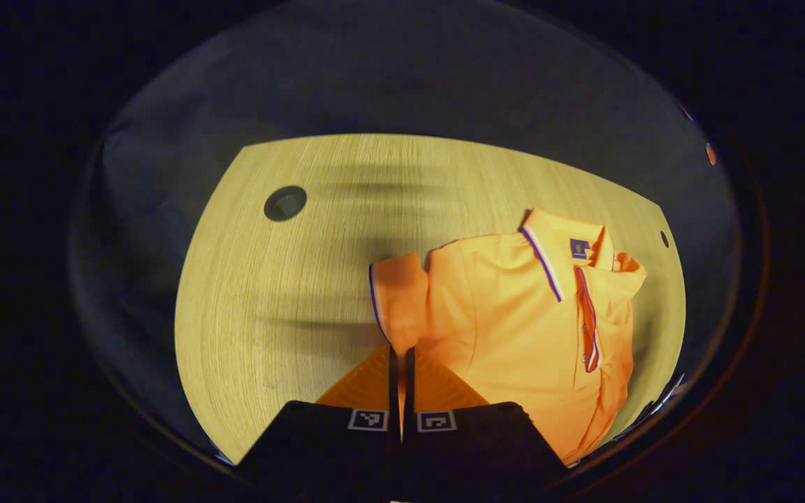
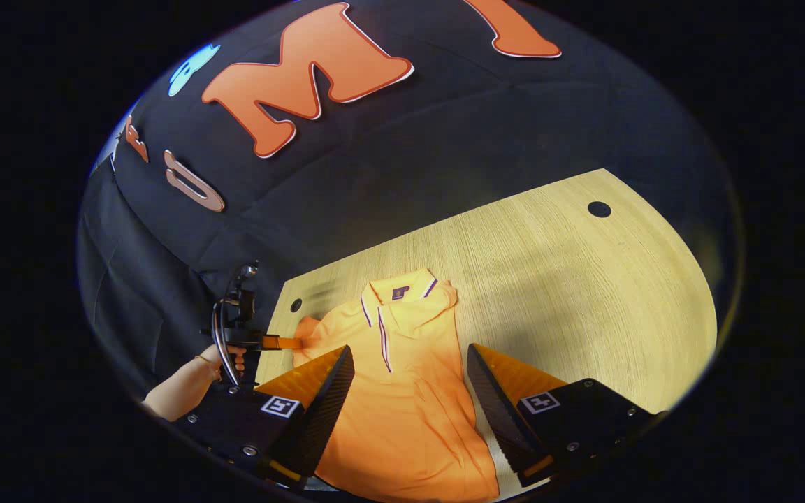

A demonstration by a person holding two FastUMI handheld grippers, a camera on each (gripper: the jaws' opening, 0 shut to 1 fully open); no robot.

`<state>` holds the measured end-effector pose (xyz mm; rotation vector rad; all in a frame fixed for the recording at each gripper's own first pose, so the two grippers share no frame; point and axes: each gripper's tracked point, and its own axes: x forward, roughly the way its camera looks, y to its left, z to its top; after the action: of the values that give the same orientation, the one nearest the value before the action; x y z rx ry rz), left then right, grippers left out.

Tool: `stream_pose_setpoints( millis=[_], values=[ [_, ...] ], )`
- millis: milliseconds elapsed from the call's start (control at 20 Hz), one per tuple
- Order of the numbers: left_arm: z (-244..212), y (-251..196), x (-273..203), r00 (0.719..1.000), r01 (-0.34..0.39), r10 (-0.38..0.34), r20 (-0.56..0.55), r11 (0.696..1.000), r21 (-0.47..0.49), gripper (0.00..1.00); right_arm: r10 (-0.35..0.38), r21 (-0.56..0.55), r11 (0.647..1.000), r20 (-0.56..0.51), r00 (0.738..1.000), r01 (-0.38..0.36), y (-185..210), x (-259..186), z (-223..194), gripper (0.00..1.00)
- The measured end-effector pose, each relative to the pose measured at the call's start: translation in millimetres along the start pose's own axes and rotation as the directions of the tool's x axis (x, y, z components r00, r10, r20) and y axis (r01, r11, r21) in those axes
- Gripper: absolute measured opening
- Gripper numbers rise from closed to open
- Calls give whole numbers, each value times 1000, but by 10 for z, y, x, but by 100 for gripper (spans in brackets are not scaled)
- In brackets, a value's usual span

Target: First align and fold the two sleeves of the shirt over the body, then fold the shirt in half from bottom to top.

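An orange polo shirt (image 1: 514,314) with a striped collar lies face up on the wooden table (image 1: 277,293). My left gripper (image 1: 402,356) is shut on the striped-cuff sleeve (image 1: 395,297) and holds it beside the body. In the right gripper view the same shirt (image 2: 409,398) lies lengthwise, and the left gripper (image 2: 284,342), held by a hand (image 2: 224,360), pinches its sleeve (image 2: 308,335) at the table's left edge. My right gripper (image 2: 409,349) stands open above the shirt's chest with nothing between its fingers. The other sleeve (image 2: 446,297) looks folded in by the collar.
The table has a round cable hole (image 1: 285,202) to the left of the shirt, and another hole (image 2: 599,209) at the far right corner. Bare wood (image 2: 584,300) stretches to the right of the shirt. Black cloth wall (image 2: 374,168) backs the table.
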<state>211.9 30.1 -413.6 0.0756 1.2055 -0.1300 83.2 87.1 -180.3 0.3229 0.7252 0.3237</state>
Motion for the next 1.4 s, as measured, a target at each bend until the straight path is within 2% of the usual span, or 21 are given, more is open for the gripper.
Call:
stream_pose_setpoints(
  millis=[350,600,800,1100,1250,1350,1400],
  values=[
    [189,-745,-567,992,82,-89,83,993,91,0,27,-8,1000,19,999,-27,-7,-169,-21,99],
    [143,-1345,-546,989,125,-133,59,984,131,1,14,-2,1000,27,1000,-14,-151,-290,-64,99],
    [-1,-1755,-410,985,169,-172,10,978,119,1,-2,6,1000,25,1000,2,-311,-388,-128,99],
    [-215,-2072,-174,990,143,-140,-34,979,146,1,-33,24,999,2,999,33,-516,-435,-254,99],
    [-301,-2264,-111,985,169,-164,-47,975,141,1,-45,10,999,-6,999,45,-543,-445,-281,99],
    [-319,-2356,-113,982,190,-186,-45,973,130,4,-57,-7,998,-8,998,57,-551,-447,-309,98],
    [-333,-2380,-135,979,202,-199,-36,972,118,10,-61,-16,998,-11,998,61,-548,-448,-323,99]
  ],
)
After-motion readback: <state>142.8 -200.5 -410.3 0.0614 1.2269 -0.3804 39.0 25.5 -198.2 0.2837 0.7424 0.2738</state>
